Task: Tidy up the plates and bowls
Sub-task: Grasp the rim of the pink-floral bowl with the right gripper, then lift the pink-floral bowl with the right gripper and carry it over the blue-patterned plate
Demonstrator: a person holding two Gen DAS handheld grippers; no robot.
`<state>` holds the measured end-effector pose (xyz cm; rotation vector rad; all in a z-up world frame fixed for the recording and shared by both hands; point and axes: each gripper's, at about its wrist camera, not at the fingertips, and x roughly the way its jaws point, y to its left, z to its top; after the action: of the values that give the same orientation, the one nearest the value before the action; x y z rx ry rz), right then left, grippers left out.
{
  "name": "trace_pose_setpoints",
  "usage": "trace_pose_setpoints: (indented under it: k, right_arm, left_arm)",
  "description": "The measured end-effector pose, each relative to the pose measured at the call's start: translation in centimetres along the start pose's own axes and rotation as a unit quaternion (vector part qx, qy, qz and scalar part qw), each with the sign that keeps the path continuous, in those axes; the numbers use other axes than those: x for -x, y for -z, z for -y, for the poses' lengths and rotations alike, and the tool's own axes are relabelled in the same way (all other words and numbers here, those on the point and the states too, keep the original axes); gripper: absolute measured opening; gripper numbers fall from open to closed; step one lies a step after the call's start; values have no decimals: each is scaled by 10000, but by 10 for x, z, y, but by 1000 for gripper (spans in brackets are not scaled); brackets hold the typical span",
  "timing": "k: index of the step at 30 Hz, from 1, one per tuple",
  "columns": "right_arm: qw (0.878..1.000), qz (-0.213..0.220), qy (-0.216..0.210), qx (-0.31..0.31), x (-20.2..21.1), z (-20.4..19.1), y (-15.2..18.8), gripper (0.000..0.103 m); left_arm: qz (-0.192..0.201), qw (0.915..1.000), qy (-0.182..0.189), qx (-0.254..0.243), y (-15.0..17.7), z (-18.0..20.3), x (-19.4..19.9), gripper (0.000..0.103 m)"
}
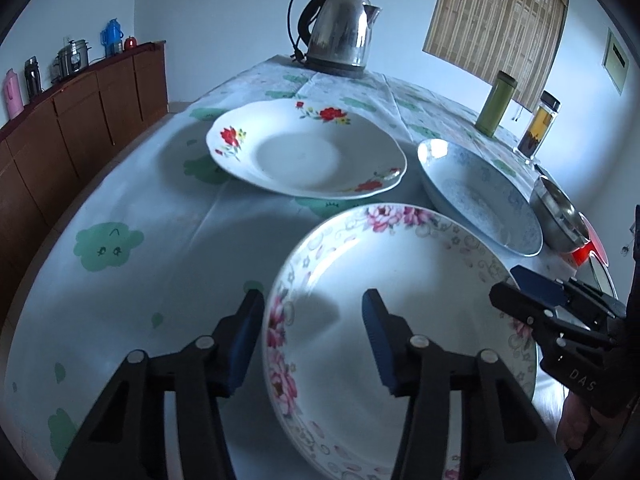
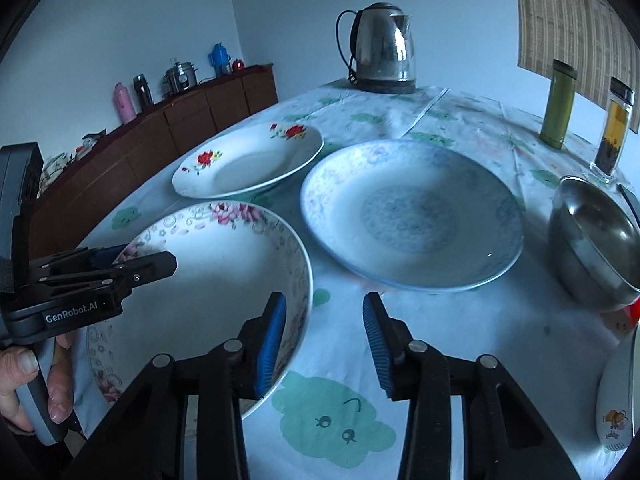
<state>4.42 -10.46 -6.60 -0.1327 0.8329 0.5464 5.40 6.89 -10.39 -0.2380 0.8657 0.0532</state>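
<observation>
Two tools straddle opposite rims of the pink-flowered plate [image 1: 400, 320] on the worktop [image 1: 140, 240] — left tool [image 1: 314, 340] and right tool [image 2: 324, 344] both apart, not yet pinching — next, squeeze and lift together.

**Table load**

Table [image 2: 460, 360], pale cloth with green cloud prints. On it: pink-flower plate [image 2: 208, 280] nearest, red-flower plate [image 2: 248, 164] behind, blue-pattern plate [image 2: 412, 216] to the right, steel bowl [image 2: 592, 248] at right edge. Far side: kettle [image 2: 384, 48], green flask [image 2: 558, 104], glass bottle [image 2: 612, 132].
</observation>
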Motion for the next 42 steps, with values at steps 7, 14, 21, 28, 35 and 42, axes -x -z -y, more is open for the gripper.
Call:
trace_pose_setpoints:
  k: [7, 14, 21, 28, 35, 42]
  right_arm:
    - [9998, -140, -82, 102, -7, -5, 0, 35]
    - [9990, -208, -349, 176, -10, -8, 0, 26]
    - [9980, -224, -591, 85, -12, -6, -1, 20]
    - [9980, -215, -582, 121, -12, -7, -1, 19]
    - [9983, -170, -551, 126, -10, -7, -1, 18]
    - [9985, -142, -522, 47, -8, -3, 0, 17]
  left_arm:
    - [-20, 10000, -19, 58, 0, -4, -1, 50]
    - [-39, 9999, -103, -96, 0, 0, -3, 50]
    - [-31, 10000, -6, 40, -3, -10, -3, 38]
    - [-3, 10000, -8, 66, -2, -11, -3, 38]
    - [96, 9999, 43, 102, 0, -7, -2, 27]
    - [119, 9999, 40, 114, 0, -6, -1, 27]
